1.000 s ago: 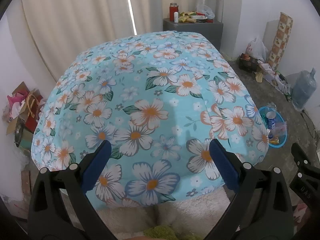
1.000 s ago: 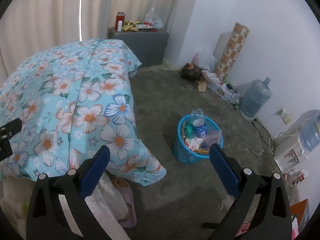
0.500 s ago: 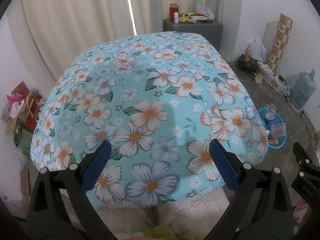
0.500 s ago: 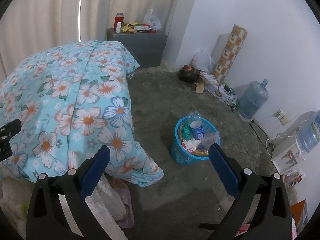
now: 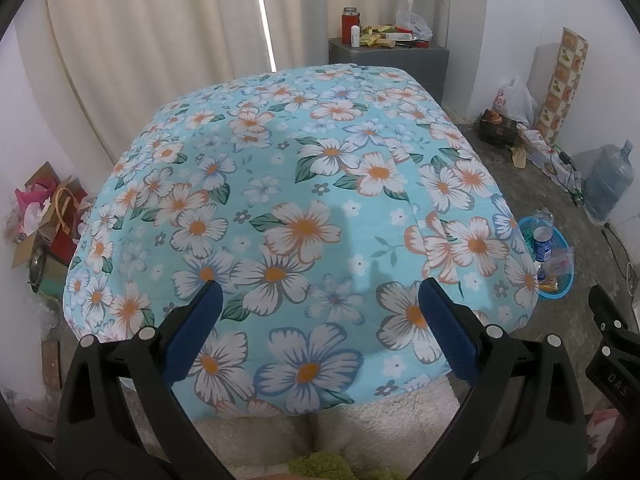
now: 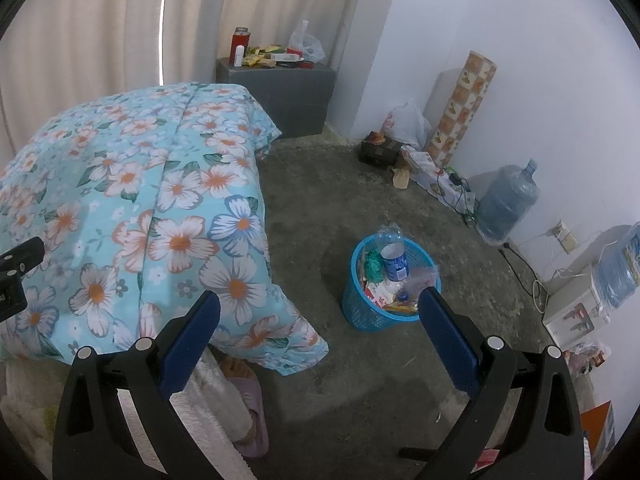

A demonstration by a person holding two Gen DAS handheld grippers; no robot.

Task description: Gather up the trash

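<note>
Both claws wide and empty, trash basket on the floor

The left claw (image 5: 320, 320) stands wide, its blue pads (image 5: 192, 330) far apart with nothing between them, low in the left wrist frame over a floral bedspread (image 5: 304, 200) that fills the middle of that view. Below the pads, at the bottom edge, lies a white fleecy cloth (image 5: 384, 424). At the lower right edge of the same frame a black part of the other tool shows.

The right claw (image 6: 320, 320) is also spread wide and grips nothing. Its left pad sits over the hanging corner of the bedspread (image 6: 160, 216); its right pad (image 6: 448, 340) overlaps the near rim of a blue basket (image 6: 360, 312) in the picture. The basket stands on the grey floor (image 6: 400, 380) right of centre, apart from the bedspread, and is full of trash: an upright plastic bottle (image 6: 394, 264) with a blue label, wrappers and a clear bag. In the left wrist view the basket (image 5: 560, 288) peeks out at the right, past the bed's edge.

At the bottom of the right wrist frame, a foot in a purple slipper (image 6: 250, 408) rests on the floor under the bedspread's corner. Farther back, a grey cabinet (image 6: 288, 92) with clutter on top stands in the upper middle, and a big water jug (image 6: 506, 200) stands by the right wall
</note>
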